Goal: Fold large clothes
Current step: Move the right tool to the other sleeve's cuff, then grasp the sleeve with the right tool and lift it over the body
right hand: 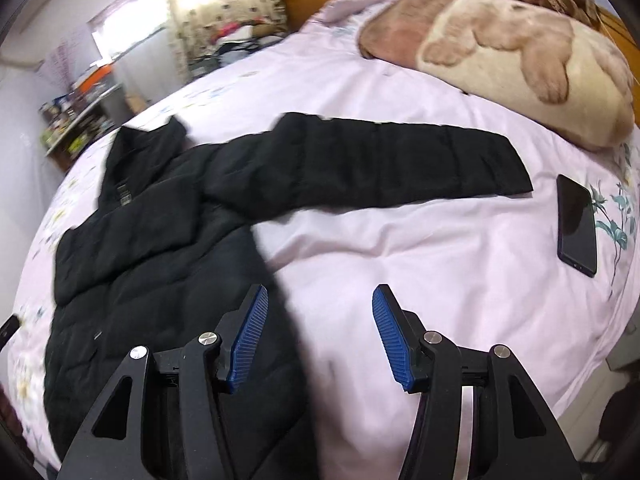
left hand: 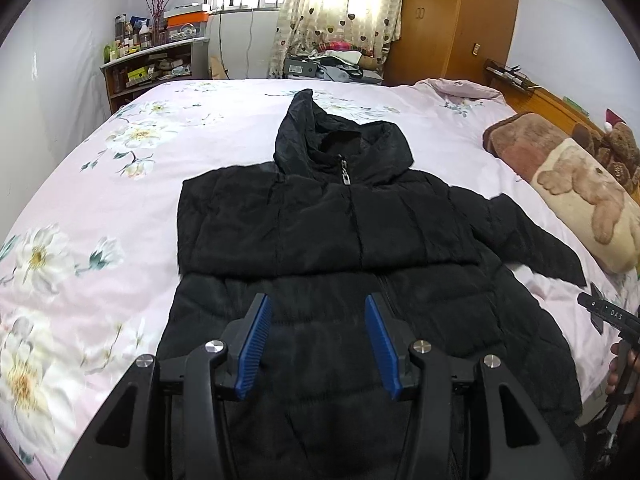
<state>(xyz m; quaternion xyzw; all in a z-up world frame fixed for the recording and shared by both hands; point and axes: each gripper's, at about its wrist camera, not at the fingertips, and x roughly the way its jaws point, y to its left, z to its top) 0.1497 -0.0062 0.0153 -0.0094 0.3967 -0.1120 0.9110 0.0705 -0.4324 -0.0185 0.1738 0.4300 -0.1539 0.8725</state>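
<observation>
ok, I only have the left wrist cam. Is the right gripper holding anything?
Observer: No. The right gripper has its jaws open, with nothing between them.
Operator: What's under it?
Observer: The jacket's side edge and the bare bedsheet.
Operator: Anything near the spread sleeve?
Observer: A phone lies on the sheet just past the sleeve's cuff, not touching it.

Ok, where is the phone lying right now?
In the right wrist view the phone lies flat on the pink bedspread at the right edge, just beyond the jacket sleeve's cuff and below the teddy-bear blanket.
</observation>
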